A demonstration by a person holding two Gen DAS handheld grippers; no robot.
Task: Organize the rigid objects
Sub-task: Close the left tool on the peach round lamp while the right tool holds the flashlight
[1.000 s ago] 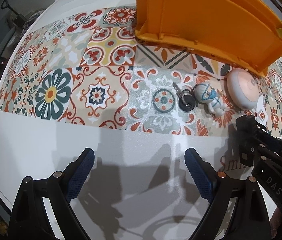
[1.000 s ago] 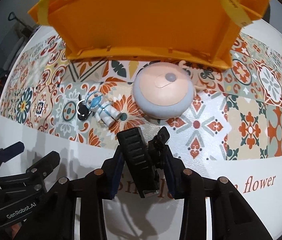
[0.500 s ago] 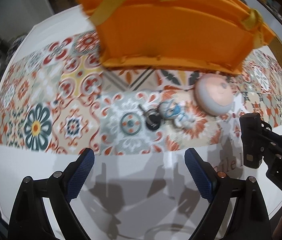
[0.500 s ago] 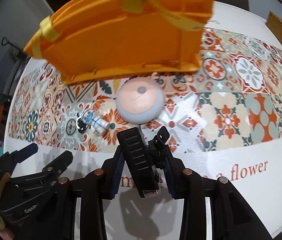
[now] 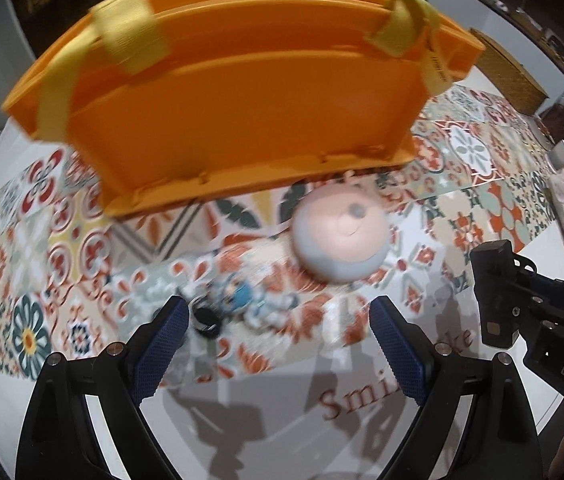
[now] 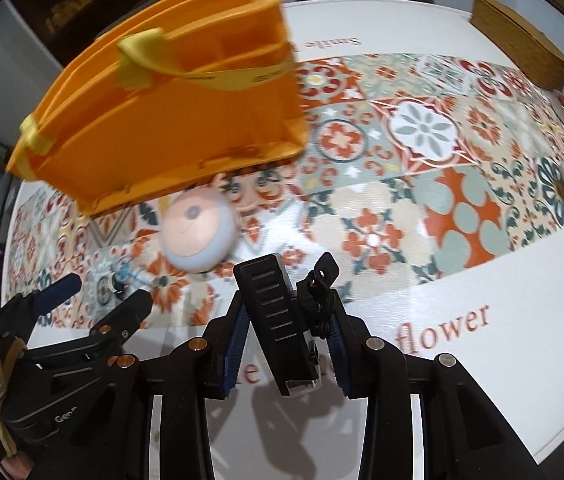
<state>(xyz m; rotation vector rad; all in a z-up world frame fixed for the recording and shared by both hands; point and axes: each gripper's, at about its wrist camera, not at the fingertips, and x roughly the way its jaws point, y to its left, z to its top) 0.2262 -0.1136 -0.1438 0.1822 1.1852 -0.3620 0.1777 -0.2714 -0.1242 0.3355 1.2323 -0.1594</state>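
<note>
Small figurine [image 5: 242,300] blurred — orange organizer's [image 5: 242,112] top cut off.

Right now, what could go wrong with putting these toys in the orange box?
1. The right gripper pinches a black clip off-centre, with a cord hanging loose beside it. It might twist free or snag.
2. The orange box stands close behind the round toy, so the clip could bump its wall.
3. The left gripper is open over the small figure and its key ring; it may catch only one.
</note>
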